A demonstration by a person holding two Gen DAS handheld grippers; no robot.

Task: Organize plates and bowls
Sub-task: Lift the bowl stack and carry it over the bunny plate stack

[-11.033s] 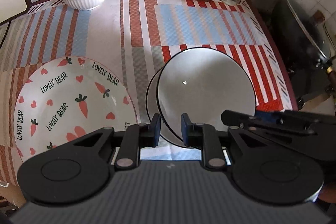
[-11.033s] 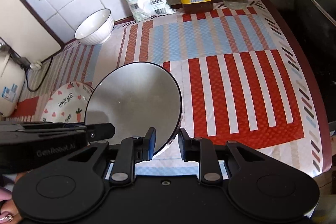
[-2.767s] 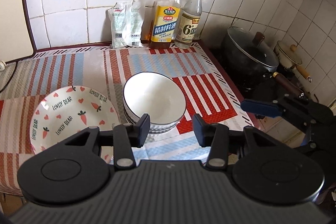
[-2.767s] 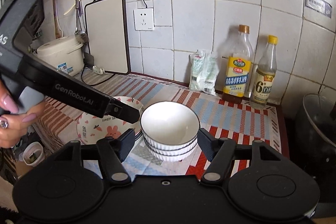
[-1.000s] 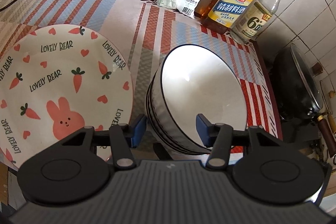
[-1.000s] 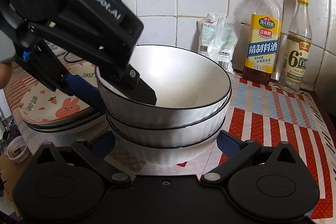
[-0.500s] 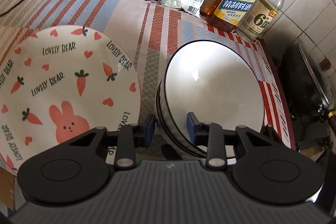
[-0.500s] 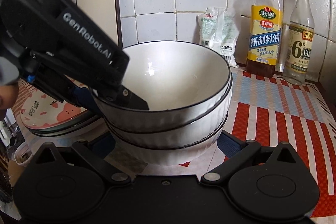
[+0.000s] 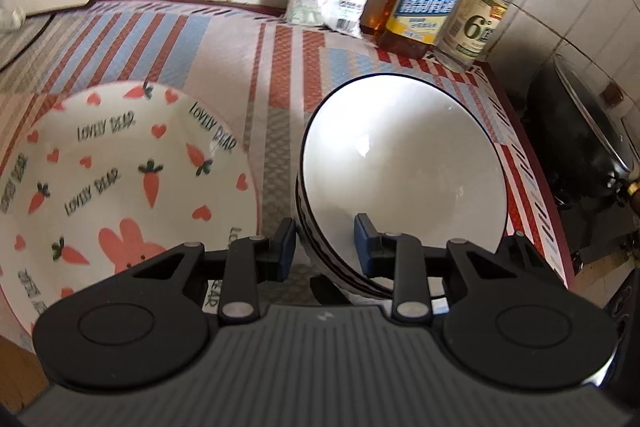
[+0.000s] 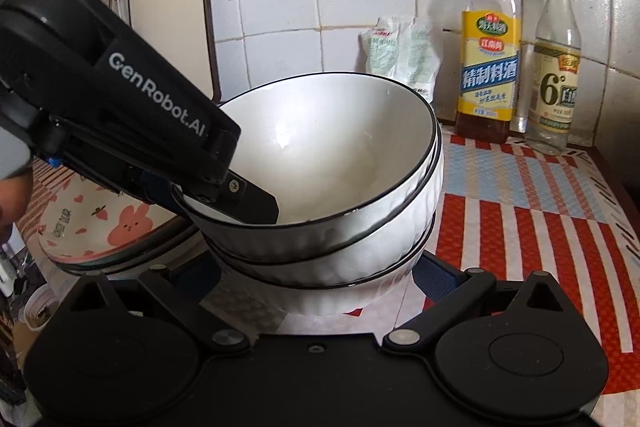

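The left gripper (image 9: pixel 324 245) has just been closing its jaws, which now pinch the near rim of the top bowl (image 9: pixel 400 163), one finger inside and one outside. The bowl sits tilted on the stack of bowls (image 10: pixel 340 259) standing on the bench (image 9: pixel 280 83), directly ahead of the right gripper (image 10: pixel 316 279), whose jaws stand open around the stack's base. To seat it well, level the rim before releasing. The carrot plate (image 9: pixel 120 179) lies beside the left jaws.
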